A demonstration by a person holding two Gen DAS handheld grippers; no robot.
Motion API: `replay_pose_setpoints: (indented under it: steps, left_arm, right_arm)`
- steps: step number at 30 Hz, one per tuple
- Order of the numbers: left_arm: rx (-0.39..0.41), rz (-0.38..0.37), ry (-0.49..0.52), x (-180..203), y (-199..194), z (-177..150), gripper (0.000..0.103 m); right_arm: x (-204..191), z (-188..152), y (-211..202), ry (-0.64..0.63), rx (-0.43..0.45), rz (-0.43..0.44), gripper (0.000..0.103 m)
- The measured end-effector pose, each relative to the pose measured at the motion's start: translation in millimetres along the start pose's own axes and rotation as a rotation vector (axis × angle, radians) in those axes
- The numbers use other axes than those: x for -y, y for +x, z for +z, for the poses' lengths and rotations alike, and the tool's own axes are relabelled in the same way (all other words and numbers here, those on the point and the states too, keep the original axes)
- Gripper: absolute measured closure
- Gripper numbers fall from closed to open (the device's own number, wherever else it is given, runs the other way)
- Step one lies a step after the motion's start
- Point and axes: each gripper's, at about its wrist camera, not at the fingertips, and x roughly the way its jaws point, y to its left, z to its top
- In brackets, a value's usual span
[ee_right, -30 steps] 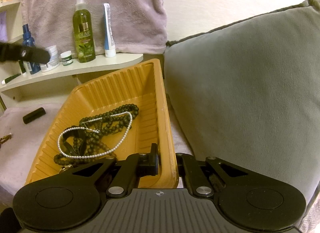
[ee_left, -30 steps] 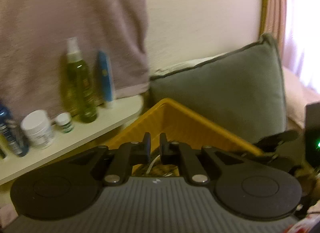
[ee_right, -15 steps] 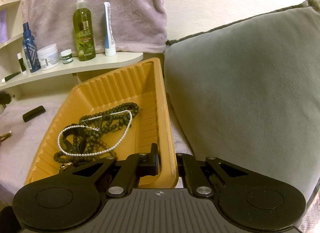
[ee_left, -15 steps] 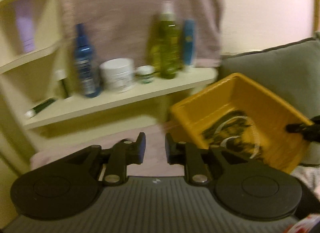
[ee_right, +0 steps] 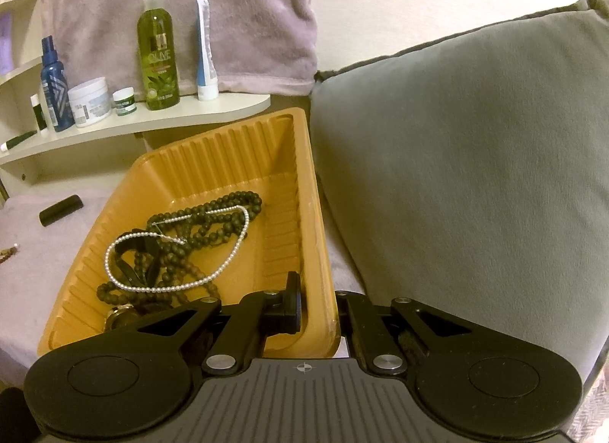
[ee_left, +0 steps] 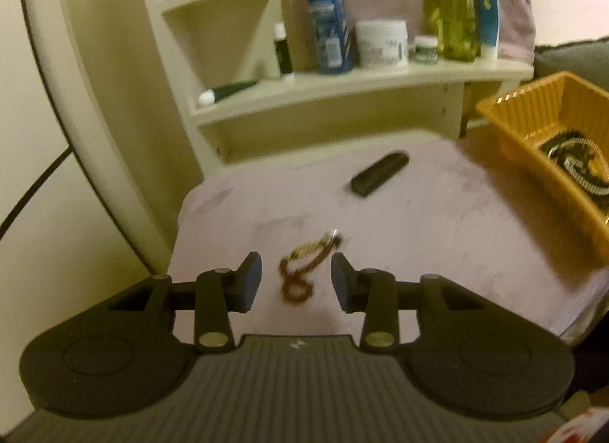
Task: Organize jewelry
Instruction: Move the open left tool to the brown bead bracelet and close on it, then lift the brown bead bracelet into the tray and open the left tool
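Item: gold-brown chain [ee_left: 300,270], one piece, lay in a loose coil on the pale lilac cloth [ee_left: 437,222]. In the left wrist view it lay in the gap between the fingers of the left gripper [ee_left: 296,275]; whether it was level with them or below them could not be told. The jaws had just been opening and stood apart, with neither pad touching the chain.

Item: orange ribbed tray [ee_right: 236,153], at the right edge of the cloth, against a grey cushion [ee_right: 475,161]. Contents: dark bead necklace [ee_right: 213,222], white pearl strand [ee_right: 232,256] lying over it, and a black strap-like piece [ee_right: 129,264] beneath.

Item: right gripper [ee_right: 319,309], clamped on the tray's near right wall, one finger inside and one outside.

Item: small black cylinder [ee_left: 378,173], lying on the cloth beyond the chain, well apart from it.

Item: cream shelf [ee_right: 152,125] behind, bearing a blue spray bottle [ee_right: 55,93], white jar [ee_right: 89,100], small green-labelled jar [ee_right: 123,100], olive-green spray bottle [ee_right: 158,58] and a blue-and-white tube [ee_right: 205,51], with a mauve towel [ee_right: 228,5] hanging at the back.
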Motion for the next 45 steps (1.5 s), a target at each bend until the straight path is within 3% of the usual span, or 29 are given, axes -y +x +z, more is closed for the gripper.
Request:
replay_pose_setpoints:
  steps: [12, 14, 17, 20, 27, 36, 45]
  left_arm:
    - [-0.034, -0.001, -0.072, -13.6, 32.4, -9.9, 0.068]
    - [-0.037, -0.016, -0.081, -17.4, 38.9, -7.9, 0.074]
    - [-0.068, -0.039, -0.073, -21.0, 48.0, -5.0, 0.091]
    - [-0.072, -0.062, -0.057, -21.1, 47.9, -4.6, 0.099]
    - [-0.029, -0.06, -0.069, -31.4, 34.3, 5.3, 0.099]
    - [0.057, -0.086, -0.061, -43.4, 6.1, 49.4, 0.099]
    - [0.131, -0.198, -0.022, -12.5, -16.1, 95.4, 0.099]
  right_arm:
    - [-1.9, 0.9, 2.1, -0.015, -0.01, -0.013, 0.098]
    - [-2.6, 0.9, 2.5, -0.016, -0.011, -0.016, 0.098]
    - [-2.9, 1.1, 2.6, -0.017, -0.011, -0.017, 0.098]
    - [-2.9, 1.2, 2.6, -0.016, -0.012, -0.017, 0.098]
    - [-2.8, 1.4, 2.7, -0.017, -0.012, -0.017, 0.098]
    - [-0.8, -0.9, 0.4, -0.014, -0.003, -0.013, 0.098]
    - [-1.2, -0.7, -0.5, -0.01, -0.003, -0.013, 0.098]
